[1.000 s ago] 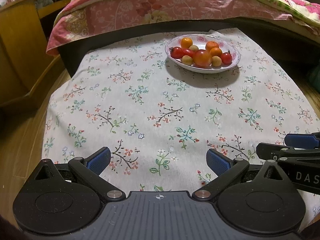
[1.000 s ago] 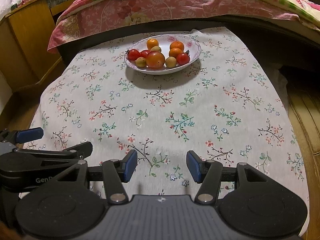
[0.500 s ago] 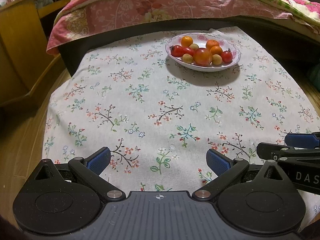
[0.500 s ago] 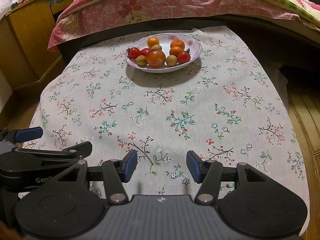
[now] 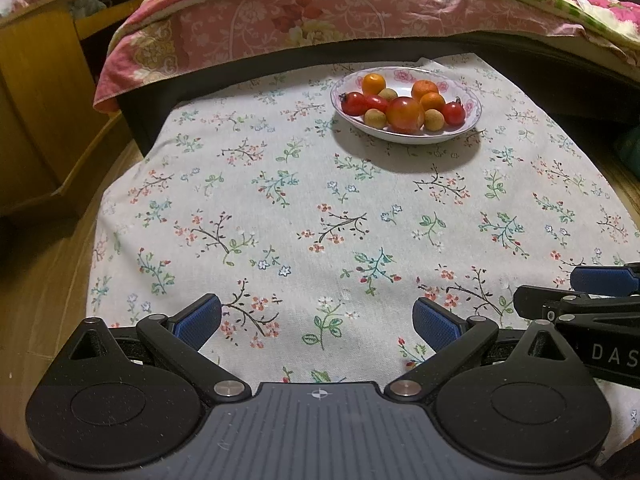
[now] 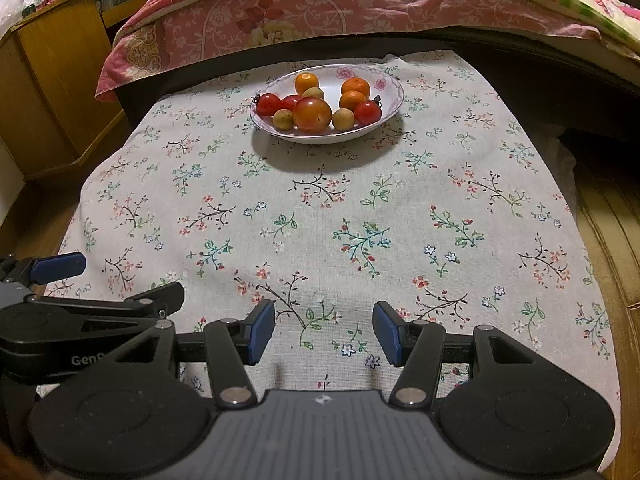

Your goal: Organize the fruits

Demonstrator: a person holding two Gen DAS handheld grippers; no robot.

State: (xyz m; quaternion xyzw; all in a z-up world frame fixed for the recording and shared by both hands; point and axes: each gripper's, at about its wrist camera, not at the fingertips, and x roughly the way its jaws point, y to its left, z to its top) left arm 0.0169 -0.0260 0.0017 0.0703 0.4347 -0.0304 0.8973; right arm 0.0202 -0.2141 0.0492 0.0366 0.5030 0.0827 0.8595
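Observation:
A white flowered plate (image 5: 472,98) (image 6: 394,84) sits at the far side of a table covered with a floral cloth (image 5: 320,216) (image 6: 360,220). It holds several fruits: a big orange-red tomato (image 5: 405,114) (image 6: 312,114), small red tomatoes (image 5: 354,103) (image 6: 267,104), oranges (image 5: 374,83) (image 6: 355,87) and small tan fruits (image 5: 375,118) (image 6: 283,119). My left gripper (image 5: 318,320) is open and empty above the near cloth. My right gripper (image 6: 324,332) is open and empty beside it. Each gripper shows at the edge of the other's view.
A bed with a pink floral quilt (image 5: 320,20) (image 6: 320,8) stands just behind the table. A wooden cabinet (image 5: 36,100) (image 6: 52,80) stands at the left. Wooden floor (image 6: 616,240) lies around the table edges.
Both grippers have drawn back slightly from the plate, which sits a little higher and farther in both views. Both stay open and empty.

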